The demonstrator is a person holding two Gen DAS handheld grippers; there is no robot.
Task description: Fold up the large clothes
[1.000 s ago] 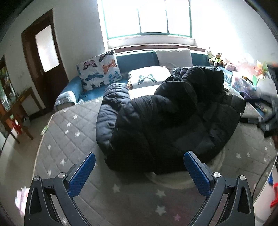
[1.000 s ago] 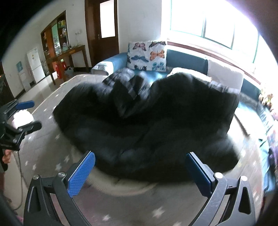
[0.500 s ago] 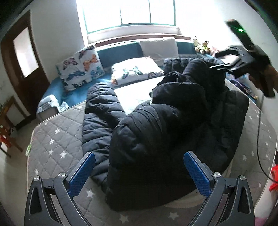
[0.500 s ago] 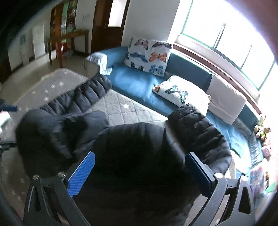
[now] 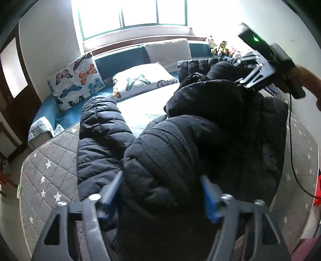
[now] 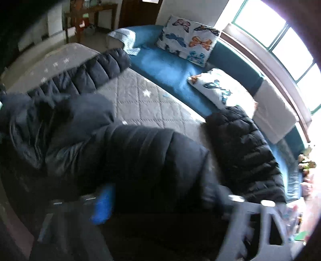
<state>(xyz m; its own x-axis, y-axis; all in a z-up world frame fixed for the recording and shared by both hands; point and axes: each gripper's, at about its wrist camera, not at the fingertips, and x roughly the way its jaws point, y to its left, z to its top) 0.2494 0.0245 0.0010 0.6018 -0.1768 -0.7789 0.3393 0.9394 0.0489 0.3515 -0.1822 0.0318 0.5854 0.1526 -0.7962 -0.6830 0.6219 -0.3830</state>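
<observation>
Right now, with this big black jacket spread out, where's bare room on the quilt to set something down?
Free: the grey star quilt left of the jacket's sleeve, and the patch between both sleeves and the blue sofa seat. Crowded: the quilt's middle under the jacket, where the left gripper and right gripper work.

Your left wrist camera sits close above the black coat (image 5: pixel 200 140), tilted down toward the window (image 5: pixel 132 14). Your right looks steeply down, equally near. Both share coat, butterfly pillow (image 6: pixel 188 40).
</observation>
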